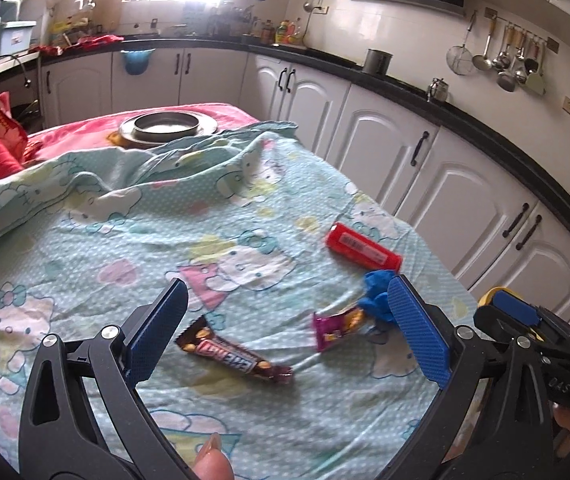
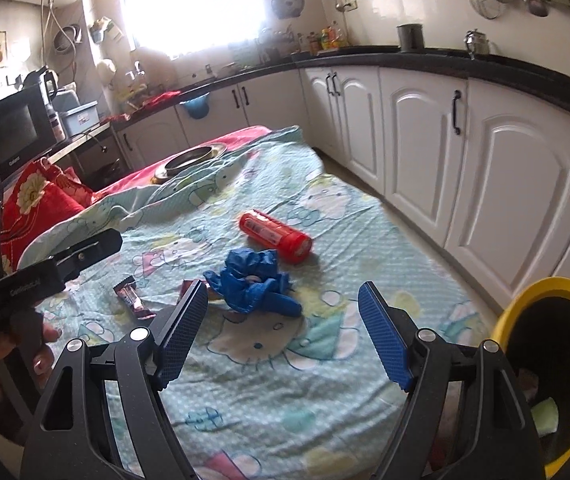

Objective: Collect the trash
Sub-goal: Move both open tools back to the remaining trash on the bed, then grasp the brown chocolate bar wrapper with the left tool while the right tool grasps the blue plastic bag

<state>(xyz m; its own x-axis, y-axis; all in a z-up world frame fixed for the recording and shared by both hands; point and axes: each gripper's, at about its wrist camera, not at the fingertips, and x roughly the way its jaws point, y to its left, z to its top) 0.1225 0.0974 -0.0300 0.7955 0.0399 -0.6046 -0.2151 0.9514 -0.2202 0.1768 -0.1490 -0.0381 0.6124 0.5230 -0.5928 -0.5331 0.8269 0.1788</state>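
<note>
Right wrist view: right gripper [image 2: 283, 316] is tilting downward, fingers spread and empty, facing crumpled blue glove [image 2: 253, 280] mid-bed

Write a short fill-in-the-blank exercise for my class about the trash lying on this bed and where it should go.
1. The red bottle lies on its ____ on the cartoon-print sheet.
2. The crumpled glove near the bottle is ____ in colour.
3. The black trash bin beside the bed has a ____ rim.
4. The jaws of the right gripper stand ____, holding nothing.

Missing words: side; blue; yellow; open
</note>
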